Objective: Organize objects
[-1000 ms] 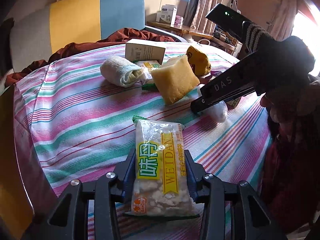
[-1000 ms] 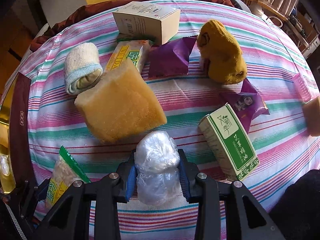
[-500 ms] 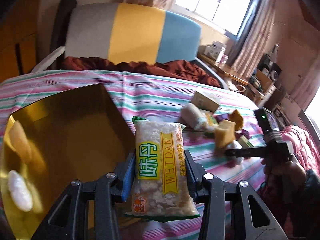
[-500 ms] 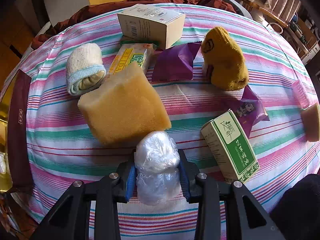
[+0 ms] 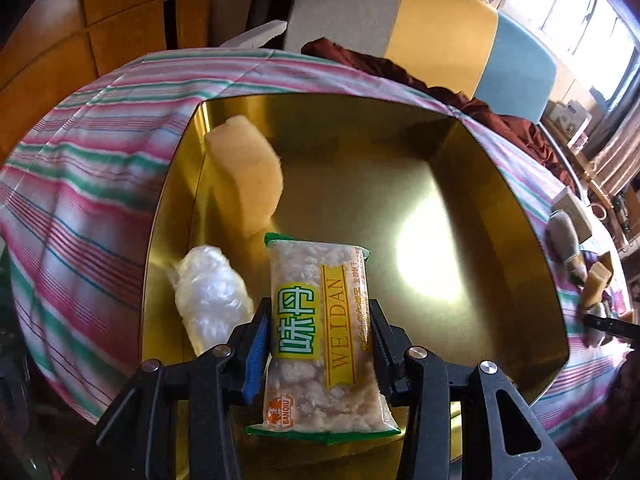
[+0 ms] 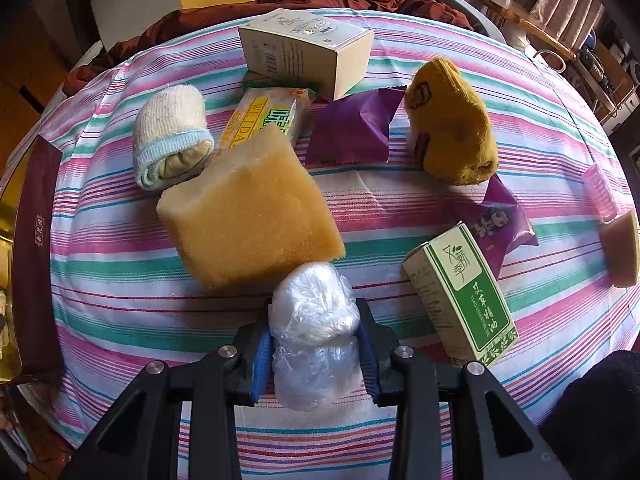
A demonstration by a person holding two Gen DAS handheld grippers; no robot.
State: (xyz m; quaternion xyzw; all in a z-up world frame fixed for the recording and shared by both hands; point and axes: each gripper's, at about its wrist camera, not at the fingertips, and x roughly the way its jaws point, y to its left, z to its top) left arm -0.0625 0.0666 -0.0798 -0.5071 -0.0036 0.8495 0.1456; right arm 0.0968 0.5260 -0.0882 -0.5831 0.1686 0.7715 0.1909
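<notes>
Clear green-edged snack packet [image 5: 320, 332] printed WEIDAN: clamped between the pads of the left gripper [image 5: 318, 344], hanging over the shiny gold square tin [image 5: 460, 184] on the striped bench [image 5: 80, 184]. Inside that tin: pale yellow sponge block [image 5: 244, 172] and crumpled clear plastic bundle [image 5: 210, 296]. Right gripper [image 6: 316, 340] clenched on a second clear plastic-wrapped ball [image 6: 314, 320], low over the bench, just beside a large yellow sponge [image 6: 252, 216] and a green-and-white carton [image 6: 464, 292].
</notes>
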